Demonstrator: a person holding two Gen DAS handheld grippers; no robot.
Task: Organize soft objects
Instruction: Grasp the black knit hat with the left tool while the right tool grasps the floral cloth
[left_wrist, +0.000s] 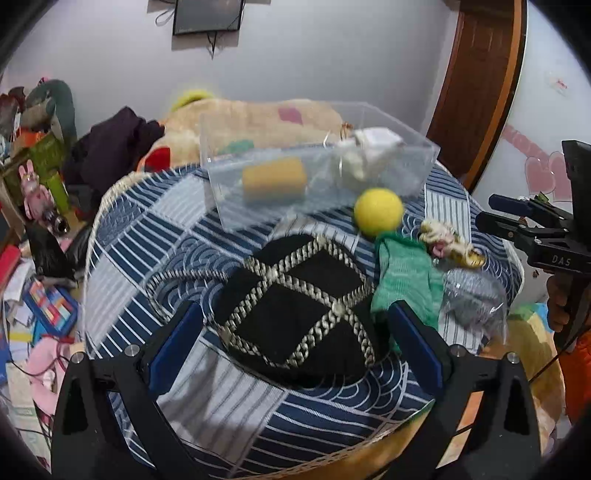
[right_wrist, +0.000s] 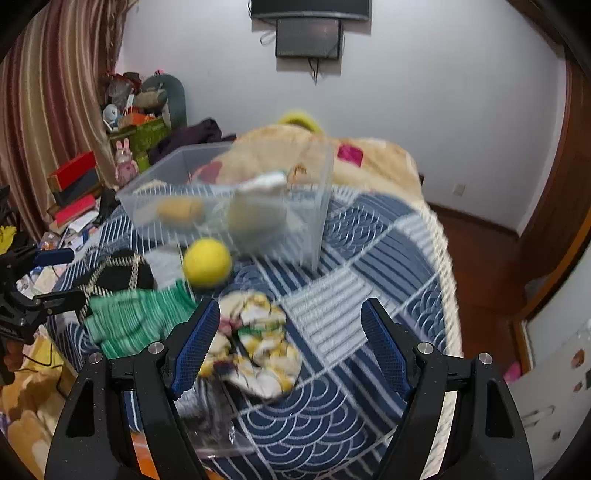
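The left gripper (left_wrist: 295, 332) is hanging with its jaws spread, straddling the black pouch (left_wrist: 299, 314) on the quilt (left_wrist: 140, 236). The right gripper (right_wrist: 290, 339) is gaping over the scrunchie (right_wrist: 258, 339), seemingly without touching it. The ball (left_wrist: 378, 211) is lying beside the bin (left_wrist: 317, 166).

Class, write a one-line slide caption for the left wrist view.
Open left gripper straddles a black chain-trimmed pouch; a sponge sits in the clear bin.

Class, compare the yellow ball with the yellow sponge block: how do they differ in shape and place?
The yellow ball is round; the yellow sponge block is a rounded brick. The ball rests on the patterned cloth, outside the clear box; the block lies inside it. The ball is brighter, the block duller, more orange. Both look soft.
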